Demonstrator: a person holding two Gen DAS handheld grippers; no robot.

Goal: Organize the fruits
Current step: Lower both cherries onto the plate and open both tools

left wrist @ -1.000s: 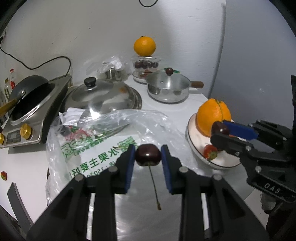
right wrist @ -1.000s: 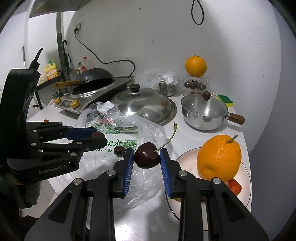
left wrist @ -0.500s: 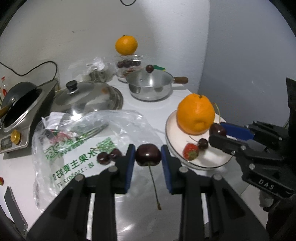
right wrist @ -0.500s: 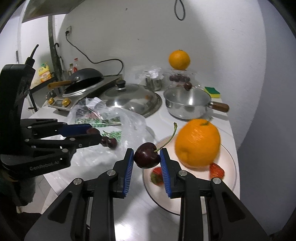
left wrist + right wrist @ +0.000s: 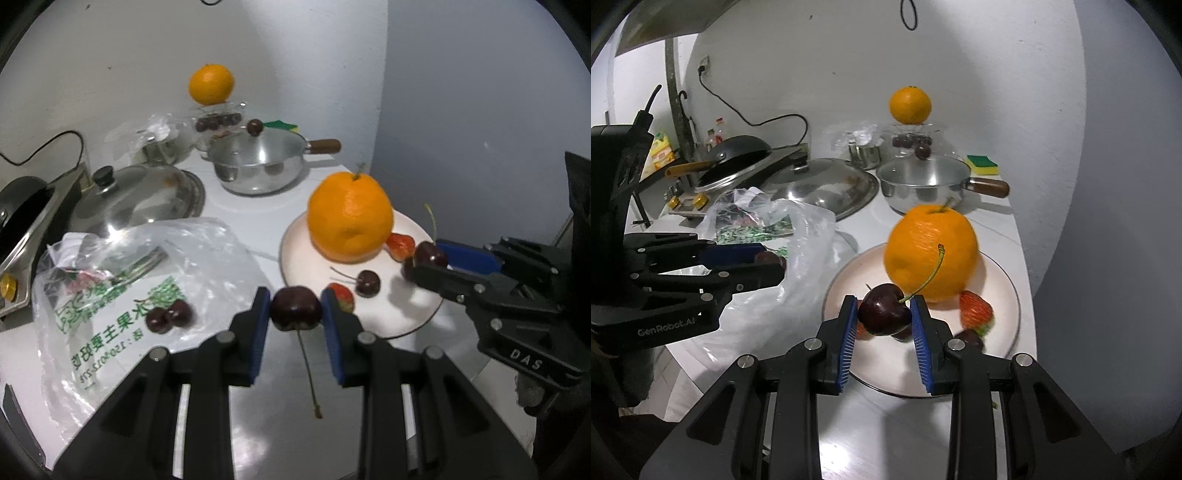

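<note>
My left gripper [image 5: 295, 314] is shut on a dark cherry [image 5: 295, 308] with its stem hanging down, held near the left rim of the white plate [image 5: 295, 258]. My right gripper [image 5: 884, 317] is shut on another dark cherry [image 5: 884, 314] with its stem up, held over the plate [image 5: 1004, 325]. The plate carries a large orange [image 5: 349, 218], strawberries [image 5: 400, 245] and a loose cherry [image 5: 368, 282]. Two cherries [image 5: 170, 315] lie on the plastic bag [image 5: 122, 295]. The right gripper also shows in the left wrist view [image 5: 424, 264].
A steel saucepan [image 5: 258, 166] with a cherry on its lid, a large pot lid [image 5: 136, 195], a stove with a wok [image 5: 735, 158], a second orange [image 5: 211, 84] on a clear box of cherries, and a sponge [image 5: 982, 165] stand behind. The counter edge runs right of the plate.
Both grippers have moved right towards the plate, each still holding its cherry. The right gripper's cherry now hangs over the plate; the left one is at the plate's rim.
</note>
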